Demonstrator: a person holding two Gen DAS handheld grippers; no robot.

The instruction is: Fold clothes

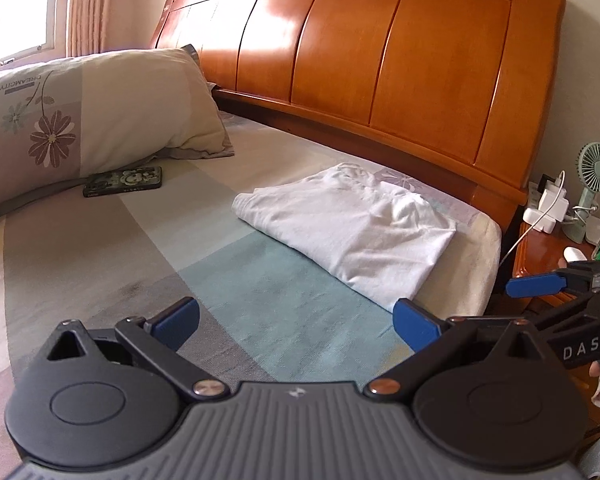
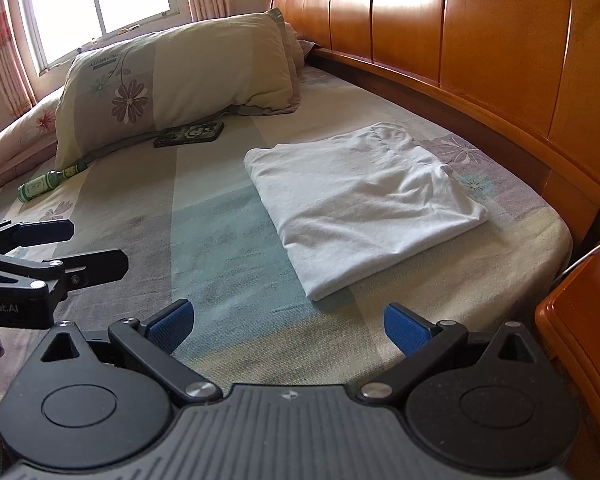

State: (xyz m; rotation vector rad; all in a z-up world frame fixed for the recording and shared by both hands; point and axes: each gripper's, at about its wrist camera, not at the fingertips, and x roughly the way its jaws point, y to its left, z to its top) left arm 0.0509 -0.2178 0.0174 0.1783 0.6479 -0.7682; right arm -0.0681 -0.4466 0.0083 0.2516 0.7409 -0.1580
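Note:
A white garment (image 1: pixel 350 228) (image 2: pixel 360 200) lies folded into a rough rectangle on the bed, close to the wooden headboard. My left gripper (image 1: pixel 296 326) hovers open just short of the garment's near corner, nothing between its blue pads. My right gripper (image 2: pixel 288 326) also stands open and holds nothing, a little back from the garment's near edge. In the left wrist view the right gripper (image 1: pixel 540 284) shows at the right edge. In the right wrist view the left gripper (image 2: pixel 80 246) shows at the left, its two fingers apart.
A flowered pillow (image 1: pixel 88 120) (image 2: pixel 180 68) leans at the back left, with a phone (image 1: pixel 123 181) (image 2: pixel 190 134) in front of it. A green bottle (image 2: pixel 48 182) lies on the sheet. The headboard (image 1: pixel 360 60) bounds the far side. A nightstand (image 1: pixel 556 256) with a small fan (image 1: pixel 594 176) stands to the right.

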